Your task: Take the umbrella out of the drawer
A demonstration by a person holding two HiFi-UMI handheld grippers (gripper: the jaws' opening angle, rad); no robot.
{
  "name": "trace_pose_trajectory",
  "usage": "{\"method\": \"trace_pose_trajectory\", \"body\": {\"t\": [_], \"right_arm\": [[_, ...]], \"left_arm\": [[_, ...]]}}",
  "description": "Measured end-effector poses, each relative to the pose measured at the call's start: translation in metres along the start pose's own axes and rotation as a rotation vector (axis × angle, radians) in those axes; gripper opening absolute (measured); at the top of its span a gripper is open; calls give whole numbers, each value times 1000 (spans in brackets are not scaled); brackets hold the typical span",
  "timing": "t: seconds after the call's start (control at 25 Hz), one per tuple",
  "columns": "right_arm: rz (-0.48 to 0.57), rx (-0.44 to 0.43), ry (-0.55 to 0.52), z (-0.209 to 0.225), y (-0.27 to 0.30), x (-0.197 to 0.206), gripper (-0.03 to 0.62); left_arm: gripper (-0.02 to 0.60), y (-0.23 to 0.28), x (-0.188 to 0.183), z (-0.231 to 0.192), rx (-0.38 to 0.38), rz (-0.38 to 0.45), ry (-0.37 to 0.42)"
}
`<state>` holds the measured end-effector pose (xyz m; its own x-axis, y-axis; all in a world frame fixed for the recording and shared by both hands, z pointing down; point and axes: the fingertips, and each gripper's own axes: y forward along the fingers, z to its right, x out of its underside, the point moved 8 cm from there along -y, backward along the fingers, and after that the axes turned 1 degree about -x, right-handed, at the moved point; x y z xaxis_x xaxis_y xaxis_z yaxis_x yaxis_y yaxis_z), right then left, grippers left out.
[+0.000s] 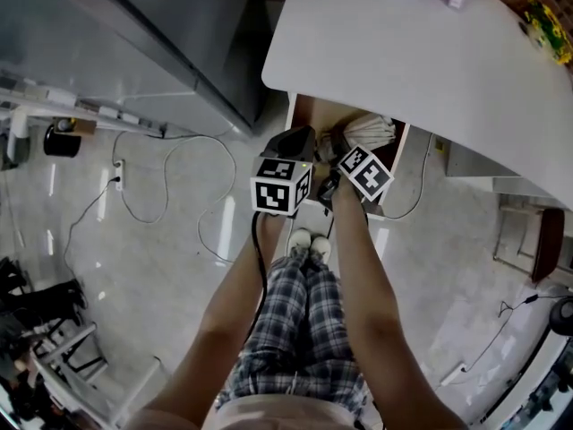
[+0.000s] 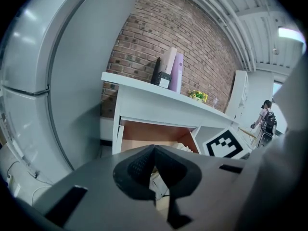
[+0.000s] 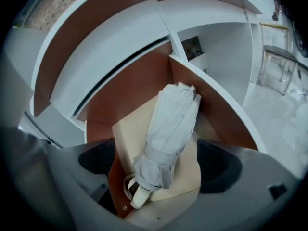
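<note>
One umbrella [image 3: 171,124] in drawer [image 3: 216,109], right gripper [image 3: 156,170] spread over it

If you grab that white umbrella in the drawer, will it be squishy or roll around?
The umbrella looks folded and strapped shut, so the cloth probably squishes a little around a stiff middle. It's roundish, so it may roll on the smooth drawer bottom if nudged. Its smooth handle might be slippery.

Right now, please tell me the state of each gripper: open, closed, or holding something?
Left gripper: closed, holding nothing.
Right gripper: open; the umbrella in the drawer shows between its jaws, not gripped.
</note>
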<state>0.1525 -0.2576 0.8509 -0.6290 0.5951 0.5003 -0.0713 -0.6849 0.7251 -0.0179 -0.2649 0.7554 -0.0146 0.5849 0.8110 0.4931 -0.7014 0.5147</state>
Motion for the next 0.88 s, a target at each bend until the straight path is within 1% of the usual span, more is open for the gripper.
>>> {"method": "trace_pose_trajectory", "body": {"t": [0.08, 0.24, 0.36, 0.44, 0.52, 0.68, 0.76, 0.8, 0.88], "right_arm": [[-12, 25, 7, 5, 11, 2, 548], [-28, 70, -28, 5, 26, 6, 540], [-45, 102, -40, 6, 36, 6, 489], [-59, 105, -45, 8, 44, 6, 479], [-70, 111, -19, 11, 51, 8, 479], [-101, 116, 84, 17, 61, 15, 474], [-111, 107, 90, 15, 64, 16, 440], [-114, 105, 85, 13, 64, 16, 403], [-118, 107, 80, 10, 65, 14, 380]], "left_arm": [[25, 2, 4, 1, 4, -3, -2], [25, 2, 7, -1, 15, 3, -15], [25, 3, 8, -1, 20, 7, -12], [25, 3, 9, -1, 20, 10, -14], [25, 3, 9, 0, 23, 17, -14], [25, 2, 7, 0, 38, 35, -6], [25, 3, 7, -1, 40, 36, -9], [25, 3, 7, -2, 40, 34, -12], [25, 4, 7, -2, 40, 33, -14]]}}
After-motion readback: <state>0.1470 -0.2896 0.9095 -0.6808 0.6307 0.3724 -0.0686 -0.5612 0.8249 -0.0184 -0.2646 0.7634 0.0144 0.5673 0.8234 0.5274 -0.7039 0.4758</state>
